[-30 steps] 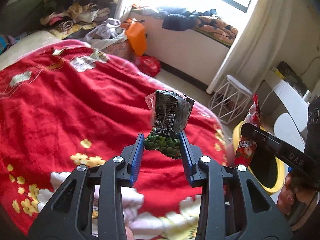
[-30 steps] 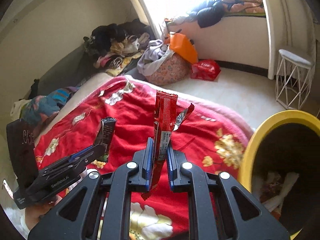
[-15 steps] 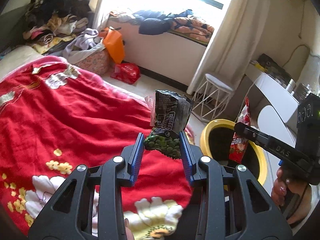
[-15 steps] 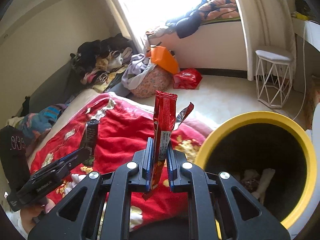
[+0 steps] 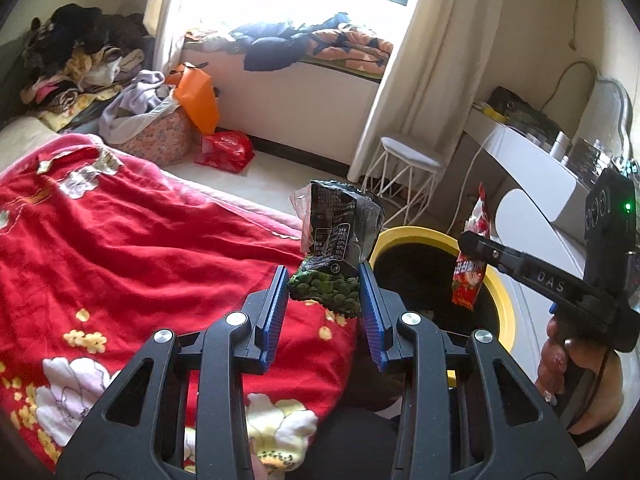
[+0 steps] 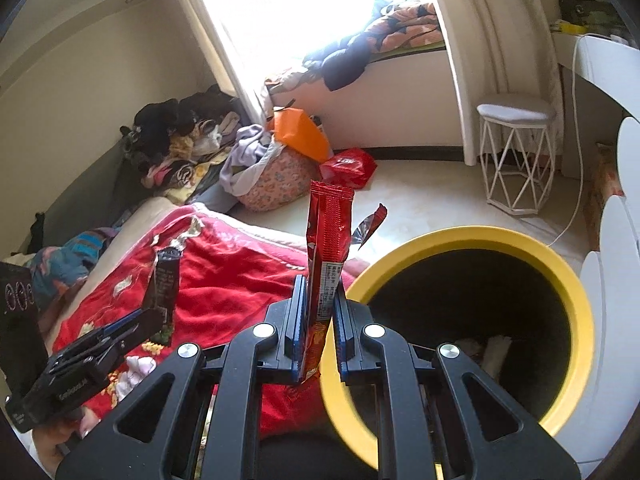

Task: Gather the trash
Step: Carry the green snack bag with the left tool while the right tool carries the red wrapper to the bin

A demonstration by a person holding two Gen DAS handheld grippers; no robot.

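My left gripper point(image 5: 324, 280) is shut on a dark green pea snack bag point(image 5: 336, 248), held upright over the edge of the red bed. It also shows in the right wrist view point(image 6: 162, 312). My right gripper point(image 6: 320, 304) is shut on a red snack wrapper point(image 6: 326, 248), held upright at the near rim of the yellow trash bin point(image 6: 576, 304). In the left wrist view the right gripper point(image 5: 470, 240) holds the red wrapper point(image 5: 472, 264) over the bin point(image 5: 502, 304). The bin holds some pale trash point(image 6: 492, 352).
A red floral blanket point(image 5: 120, 248) covers the bed on the left. A white wire stool point(image 6: 516, 160) stands beyond the bin, a white desk point(image 5: 532, 168) at the right. A floral laundry bag point(image 6: 272, 184), an orange bag and a red bag point(image 6: 348, 166) lie on the floor.
Both grippers have swung right from above the bed toward the yellow bin, still holding their wrappers. The bin's opening now fills more of the right wrist view.
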